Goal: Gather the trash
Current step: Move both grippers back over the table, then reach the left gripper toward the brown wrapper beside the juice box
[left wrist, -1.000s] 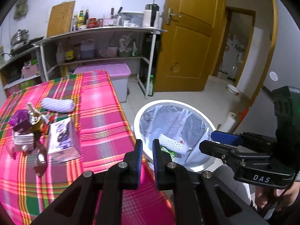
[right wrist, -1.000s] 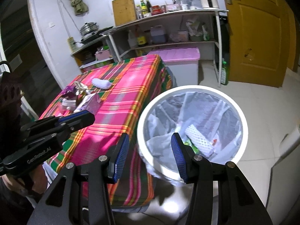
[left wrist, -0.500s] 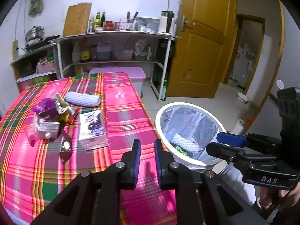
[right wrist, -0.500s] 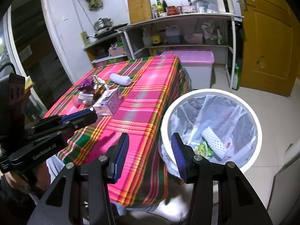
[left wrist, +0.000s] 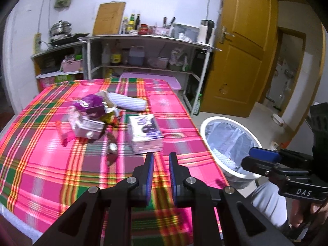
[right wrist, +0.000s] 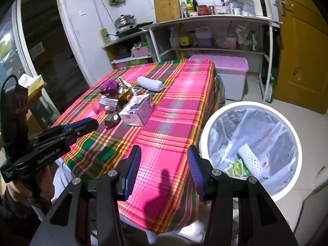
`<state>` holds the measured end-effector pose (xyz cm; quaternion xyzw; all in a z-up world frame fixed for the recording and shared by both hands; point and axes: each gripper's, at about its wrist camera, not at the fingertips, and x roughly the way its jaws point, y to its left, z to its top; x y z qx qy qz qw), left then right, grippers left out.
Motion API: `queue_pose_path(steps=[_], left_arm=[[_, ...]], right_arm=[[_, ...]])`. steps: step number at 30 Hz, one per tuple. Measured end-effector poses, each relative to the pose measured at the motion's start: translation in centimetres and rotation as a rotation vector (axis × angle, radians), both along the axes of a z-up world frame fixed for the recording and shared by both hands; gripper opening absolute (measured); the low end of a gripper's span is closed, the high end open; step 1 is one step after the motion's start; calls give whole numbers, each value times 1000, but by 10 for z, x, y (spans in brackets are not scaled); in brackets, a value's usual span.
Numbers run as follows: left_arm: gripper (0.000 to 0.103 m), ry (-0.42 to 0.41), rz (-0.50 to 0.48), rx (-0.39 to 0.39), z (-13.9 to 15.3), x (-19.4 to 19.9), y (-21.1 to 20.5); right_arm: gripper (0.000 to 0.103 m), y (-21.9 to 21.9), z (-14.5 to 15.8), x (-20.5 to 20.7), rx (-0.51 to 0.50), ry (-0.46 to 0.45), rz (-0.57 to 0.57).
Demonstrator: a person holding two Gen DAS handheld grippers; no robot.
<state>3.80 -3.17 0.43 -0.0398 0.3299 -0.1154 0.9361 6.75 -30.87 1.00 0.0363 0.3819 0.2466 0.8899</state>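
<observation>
Worktop [left wrist: 51, 160] in pink plaid; lined bin [right wrist: 207, 135] stands at its edge for short drops. Trash pile [left wrist: 92, 119] and carton [left wrist: 144, 133] await mid-cloth. Left tongs [left wrist: 160, 160] narrow, empty, aimed at carton; right tongs [right wrist: 164, 164] wide, empty.

your tablecloth [left wrist: 51, 164]: woven plaid cloth, slight sheen | carton [left wrist: 144, 135]: glossy printed card | bin [right wrist: 205, 135]: smooth white plastic rim, thin crinkled liner | foam net [right wrist: 150, 83]: matt ribbed
</observation>
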Motion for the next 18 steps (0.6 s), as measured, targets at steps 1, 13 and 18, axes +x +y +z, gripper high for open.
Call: queue_pose_path(steps=[1, 13, 18], left_arm=[[14, -1, 13, 0, 0, 0, 5], [31, 30, 121, -2, -13, 19, 44], [34, 67, 134, 4, -26, 34, 46]], right_arm=[[50, 2, 0, 1, 2, -1, 3], [55, 19, -2, 15, 0, 1, 32], [55, 19, -6, 22, -4, 15, 28]])
